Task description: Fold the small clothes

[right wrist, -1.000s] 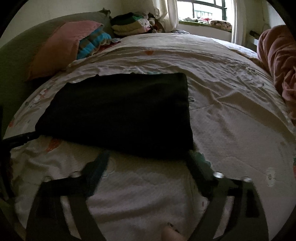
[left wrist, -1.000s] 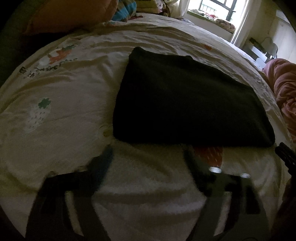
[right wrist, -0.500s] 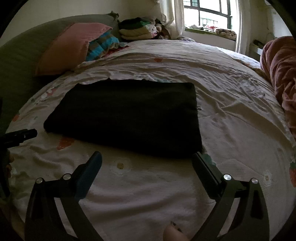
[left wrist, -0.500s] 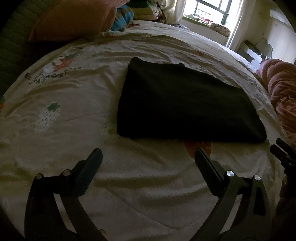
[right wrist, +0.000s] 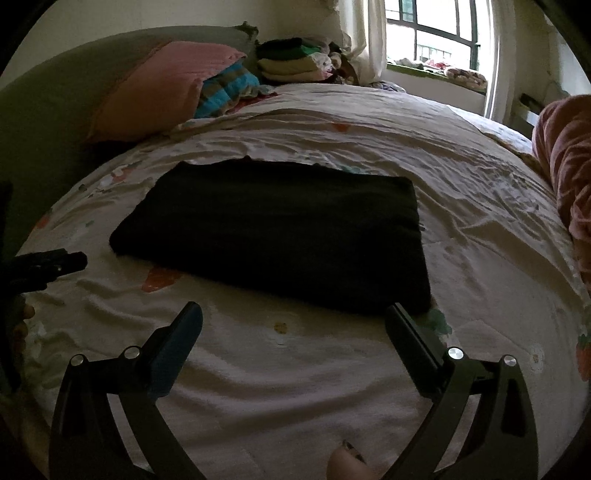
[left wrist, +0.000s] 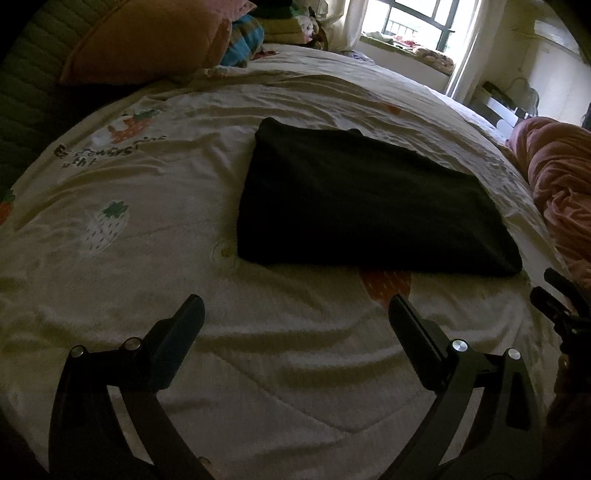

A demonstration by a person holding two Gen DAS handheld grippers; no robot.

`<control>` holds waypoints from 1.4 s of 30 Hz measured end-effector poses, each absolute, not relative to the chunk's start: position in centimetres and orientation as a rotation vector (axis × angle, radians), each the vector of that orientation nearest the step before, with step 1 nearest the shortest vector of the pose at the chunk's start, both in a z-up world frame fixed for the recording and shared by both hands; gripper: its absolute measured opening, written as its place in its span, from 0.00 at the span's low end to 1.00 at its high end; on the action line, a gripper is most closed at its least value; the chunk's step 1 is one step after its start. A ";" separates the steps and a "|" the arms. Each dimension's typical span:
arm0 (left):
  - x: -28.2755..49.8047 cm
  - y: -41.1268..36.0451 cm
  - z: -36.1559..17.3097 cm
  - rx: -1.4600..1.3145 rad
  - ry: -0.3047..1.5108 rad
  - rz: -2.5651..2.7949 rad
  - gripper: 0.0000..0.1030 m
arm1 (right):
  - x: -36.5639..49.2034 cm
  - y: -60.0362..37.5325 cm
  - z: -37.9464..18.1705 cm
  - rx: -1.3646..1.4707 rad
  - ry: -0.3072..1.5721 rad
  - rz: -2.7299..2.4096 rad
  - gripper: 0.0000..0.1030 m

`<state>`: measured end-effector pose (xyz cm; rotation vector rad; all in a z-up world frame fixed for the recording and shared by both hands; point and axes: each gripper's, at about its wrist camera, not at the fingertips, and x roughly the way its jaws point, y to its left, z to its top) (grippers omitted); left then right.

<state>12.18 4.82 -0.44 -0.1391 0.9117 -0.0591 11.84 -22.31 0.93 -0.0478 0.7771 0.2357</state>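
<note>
A black garment (left wrist: pixel 365 206) lies folded into a flat rectangle on the bed; it also shows in the right wrist view (right wrist: pixel 284 232). My left gripper (left wrist: pixel 295 314) is open and empty, held above the quilt a short way in front of the garment's near edge. My right gripper (right wrist: pixel 293 319) is open and empty, just short of the garment's near right corner. The right gripper's tip shows at the right edge of the left wrist view (left wrist: pixel 557 302). The left gripper's tip shows at the left edge of the right wrist view (right wrist: pixel 55 264).
The bed has a cream quilt with strawberry prints (left wrist: pixel 107 229). A pink pillow (right wrist: pixel 159 88) and a striped blanket (right wrist: pixel 225 88) lie at the headboard, with a stack of folded clothes (right wrist: pixel 295 61) behind. A pink duvet (left wrist: pixel 557 177) is bunched at the right. A window (right wrist: pixel 436 33) is beyond.
Both grippers have pulled back and up from the garment's near edge. The garment now looks smaller and farther off, and it has not moved.
</note>
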 end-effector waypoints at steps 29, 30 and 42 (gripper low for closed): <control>9.6 9.9 1.2 -0.192 0.841 0.021 0.91 | 11.3 -12.5 3.7 -0.149 0.714 0.378 0.96; 9.7 10.1 1.2 -0.196 0.841 0.023 0.91 | 11.3 -12.3 3.6 -0.152 0.714 0.382 0.96; 10.9 12.2 1.0 -0.214 0.846 0.069 0.91 | 12.4 -8.3 2.4 -0.206 0.723 0.428 0.96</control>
